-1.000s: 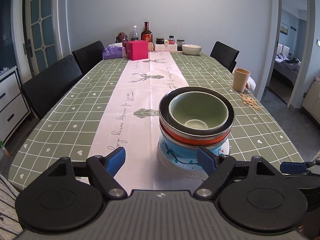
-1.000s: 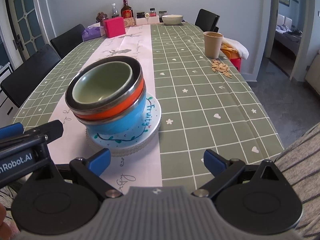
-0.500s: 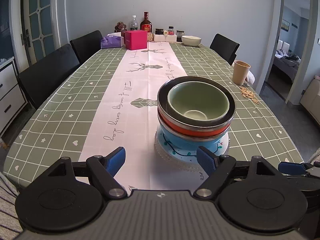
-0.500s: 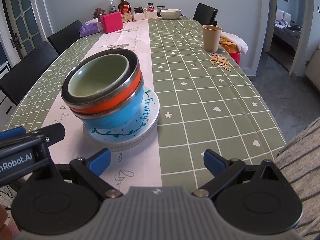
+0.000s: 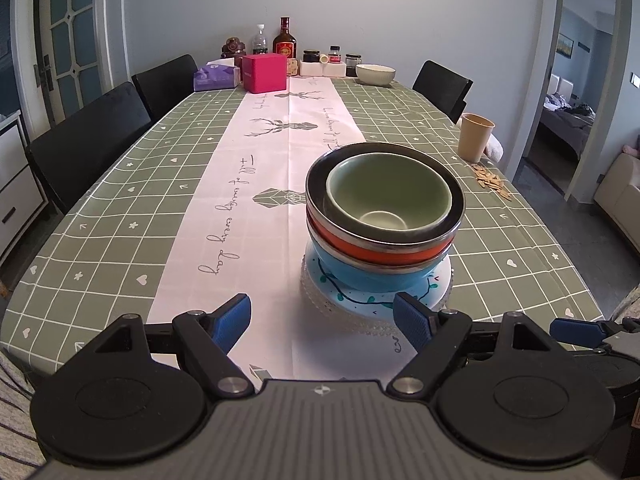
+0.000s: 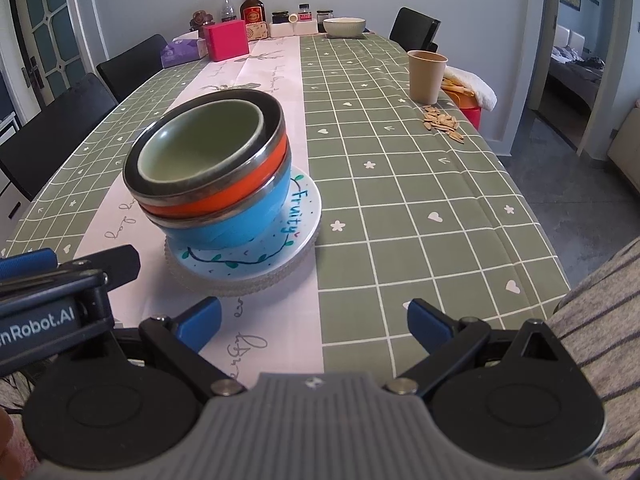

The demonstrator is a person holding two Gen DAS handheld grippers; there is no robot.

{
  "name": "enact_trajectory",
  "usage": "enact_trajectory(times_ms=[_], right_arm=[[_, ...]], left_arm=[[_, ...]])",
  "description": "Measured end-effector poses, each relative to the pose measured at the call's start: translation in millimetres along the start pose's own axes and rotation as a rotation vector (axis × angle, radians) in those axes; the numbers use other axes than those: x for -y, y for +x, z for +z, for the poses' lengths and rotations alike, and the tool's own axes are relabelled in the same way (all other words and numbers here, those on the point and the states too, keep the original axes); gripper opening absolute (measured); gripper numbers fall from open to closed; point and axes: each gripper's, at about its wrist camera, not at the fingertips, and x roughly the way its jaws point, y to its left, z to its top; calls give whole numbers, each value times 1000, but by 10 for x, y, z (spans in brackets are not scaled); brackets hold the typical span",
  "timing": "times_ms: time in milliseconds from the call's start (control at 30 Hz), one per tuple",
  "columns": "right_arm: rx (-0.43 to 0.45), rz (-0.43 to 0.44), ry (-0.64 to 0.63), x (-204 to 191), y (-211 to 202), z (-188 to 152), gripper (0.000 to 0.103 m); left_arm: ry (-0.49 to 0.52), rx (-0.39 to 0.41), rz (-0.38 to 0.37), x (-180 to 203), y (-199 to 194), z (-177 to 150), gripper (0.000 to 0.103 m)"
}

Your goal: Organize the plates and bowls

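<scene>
While empty, left gripper [image 5: 322, 316] spread wide just short of the plate [image 5: 438, 296]. On that plate, nested: blue bowl [image 5: 360, 276], orange bowl [image 5: 372, 250], green bowl [image 5: 388, 196]. Right of the plate, right gripper [image 6: 314, 318] equally wide, holding nothing.

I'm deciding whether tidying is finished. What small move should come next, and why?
Probably draw both claws back: left claw and right claw are open and empty, and the green bowl, orange bowl and blue bowl already sit nested on the plate.
</scene>
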Motion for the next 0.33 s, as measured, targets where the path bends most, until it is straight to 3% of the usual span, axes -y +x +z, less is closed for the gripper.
enact_trajectory(times_ms=[333], right_arm=[[-9, 4, -4, -13, 24, -18, 97]], left_arm=[[-1, -1, 3, -2, 5, -8, 95]])
